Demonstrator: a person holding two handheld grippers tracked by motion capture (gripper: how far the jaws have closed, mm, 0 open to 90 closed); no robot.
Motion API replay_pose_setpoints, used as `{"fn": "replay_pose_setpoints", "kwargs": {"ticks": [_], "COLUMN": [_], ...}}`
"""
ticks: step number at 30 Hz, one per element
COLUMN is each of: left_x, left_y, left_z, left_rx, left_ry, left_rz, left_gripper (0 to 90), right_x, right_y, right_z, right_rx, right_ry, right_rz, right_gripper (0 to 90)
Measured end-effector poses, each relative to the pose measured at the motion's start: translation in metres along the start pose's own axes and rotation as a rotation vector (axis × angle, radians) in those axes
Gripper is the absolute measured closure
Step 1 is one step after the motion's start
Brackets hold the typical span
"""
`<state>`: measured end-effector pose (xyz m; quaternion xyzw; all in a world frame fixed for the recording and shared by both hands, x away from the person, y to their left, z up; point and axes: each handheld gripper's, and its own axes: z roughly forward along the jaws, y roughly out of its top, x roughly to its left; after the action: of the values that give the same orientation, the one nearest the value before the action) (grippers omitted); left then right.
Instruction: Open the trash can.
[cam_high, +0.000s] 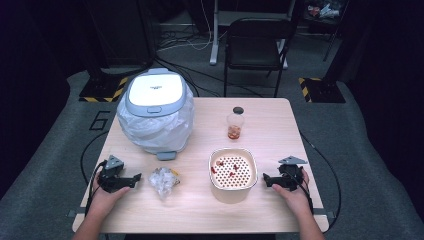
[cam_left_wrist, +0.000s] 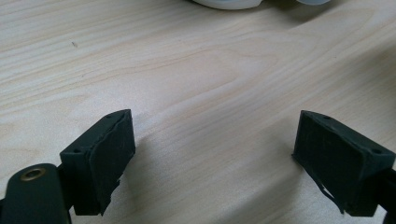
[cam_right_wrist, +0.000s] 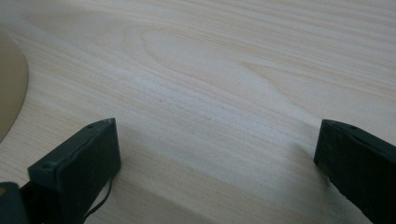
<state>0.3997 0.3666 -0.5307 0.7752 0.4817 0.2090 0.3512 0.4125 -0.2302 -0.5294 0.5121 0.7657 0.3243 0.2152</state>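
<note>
On the bench (cam_high: 280, 130), the left gripper (cam_high: 136, 177) rests open at 9 o'clock of the crumpled plastic wrapper (cam_high: 163, 180); the right gripper (cam_high: 267, 180) rests open at 3 o'clock of the strainer bowl (cam_high: 233, 173).

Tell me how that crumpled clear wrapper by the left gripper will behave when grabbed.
The wrapper looks thin and crinkled, so probably very light and floppy; it would likely crush between the jaws. Its glossy film may slip, or slide on the table if pushed.

- The high view looked forward and down from above the near edge of the surface (cam_high: 280, 125).
- Each tool view sat low, close over that same wood.
</note>
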Motion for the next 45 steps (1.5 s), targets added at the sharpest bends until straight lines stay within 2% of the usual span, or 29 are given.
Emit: {"fn": "replay_pose_setpoints", "kwargs": {"ticks": [6,9,13,15,19,20,24,25,26,27,28,31,36,39,43,44,45], "left_x": [0.0,0.0,0.001,-0.001,0.0,0.0,-0.001,-0.002,-0.002,-0.002,-0.002,-0.006,-0.02,-0.027,-0.034,-0.035,-0.036], "left_y": [0.0,-0.001,0.0,-0.001,-0.001,-0.002,0.0,0.0,0.001,0.002,0.004,0.011,0.031,0.043,0.057,0.06,0.062], "left_z": [-0.001,-0.001,-0.002,-0.002,-0.004,-0.003,-0.006,-0.006,-0.008,-0.009,-0.01,-0.015,-0.021,-0.022,-0.02,-0.018,-0.016], "left_rx": [0.012,0.002,0.015,-0.005,0.001,-0.018,-0.002,-0.02,-0.015,-0.009,-0.025,-0.042,-0.044,-0.042,-0.062,-0.07,-0.069], "left_ry": [-0.009,-0.006,-0.001,0.005,-0.005,0.002,-0.004,-0.02,-0.038,-0.043,-0.047,-0.053,-0.085,-0.118,-0.127,-0.122,-0.134], "left_rz": [0.004,0.002,0.018,-0.013,-0.023,-0.018,-0.018,-0.04,-0.048,-0.063,-0.082,-0.095,-0.025,0.0,0.036,0.04,0.037], "left_gripper": [12.5,12.5,12.6,14.3,16.8,22.8,32.8,32.8,40.6,44.5,44.5,51.2,60.8,64.7,66.3,66.3,66.9], "right_x": [0.0,0.0,0.0,0.0,0.0,0.0,0.0,0.0,0.0,0.0,0.0,0.0,0.0,0.001,0.001,0.001,0.001], "right_y": [0.0,0.0,0.0,0.0,0.0,0.0,0.0,0.0,0.0,0.0,0.0,0.0,0.0,-0.001,-0.003,-0.004,-0.004], "right_z": [0.0,0.0,0.0,0.0,0.0,0.0,0.0,0.0,0.0,0.0,0.0,0.0,-0.001,-0.001,-0.005,-0.005,-0.006], "right_rx": [0.001,0.001,0.001,0.001,0.001,0.001,0.001,0.001,0.001,0.001,0.001,0.003,0.002,-0.002,-0.018,-0.02,-0.02], "right_ry": [0.0,0.0,0.0,0.0,0.0,0.0,0.0,0.0,0.0,0.0,0.0,0.0,-0.002,-0.004,-0.013,-0.014,-0.013], "right_rz": [0.0,0.0,0.0,0.0,0.001,0.001,0.0,0.0,0.001,0.0,0.0,0.002,0.002,0.01,0.018,0.017,0.019], "right_gripper": [0.0,0.0,0.0,0.0,0.0,0.0,0.0,0.0,0.0,0.0,0.0,0.0,0.0,1.2,6.4,7.3,8.2]}}
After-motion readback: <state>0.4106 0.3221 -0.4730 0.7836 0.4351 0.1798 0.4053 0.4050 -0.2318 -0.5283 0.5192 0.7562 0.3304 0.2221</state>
